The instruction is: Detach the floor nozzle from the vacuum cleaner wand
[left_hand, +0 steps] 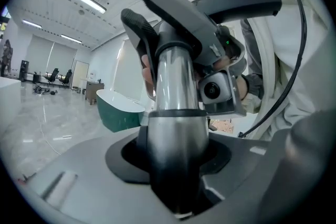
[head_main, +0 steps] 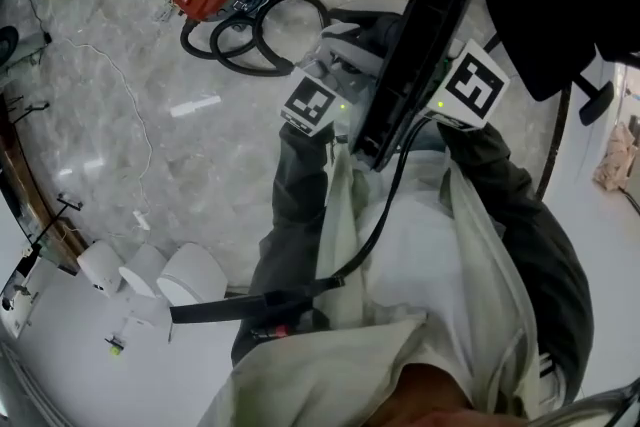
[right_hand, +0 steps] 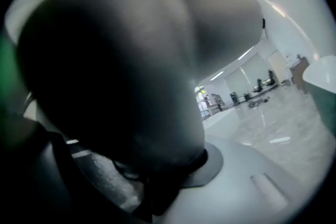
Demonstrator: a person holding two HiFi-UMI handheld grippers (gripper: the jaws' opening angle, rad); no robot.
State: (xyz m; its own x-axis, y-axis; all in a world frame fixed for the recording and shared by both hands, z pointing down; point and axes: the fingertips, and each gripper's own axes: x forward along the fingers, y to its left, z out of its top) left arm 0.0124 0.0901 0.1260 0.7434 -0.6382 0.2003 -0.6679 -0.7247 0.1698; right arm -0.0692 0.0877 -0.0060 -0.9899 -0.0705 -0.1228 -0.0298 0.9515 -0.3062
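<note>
The floor nozzle (head_main: 425,25) is held raised before the chest, clasped from either side by the left gripper (head_main: 335,115) and right gripper (head_main: 448,100); the silver wand (left_hand: 176,78) is seated in its socket

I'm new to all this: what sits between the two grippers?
The head view shows the black floor nozzle, lifted off the floor and tilted on end, with the left gripper and right gripper against its sides.
</note>
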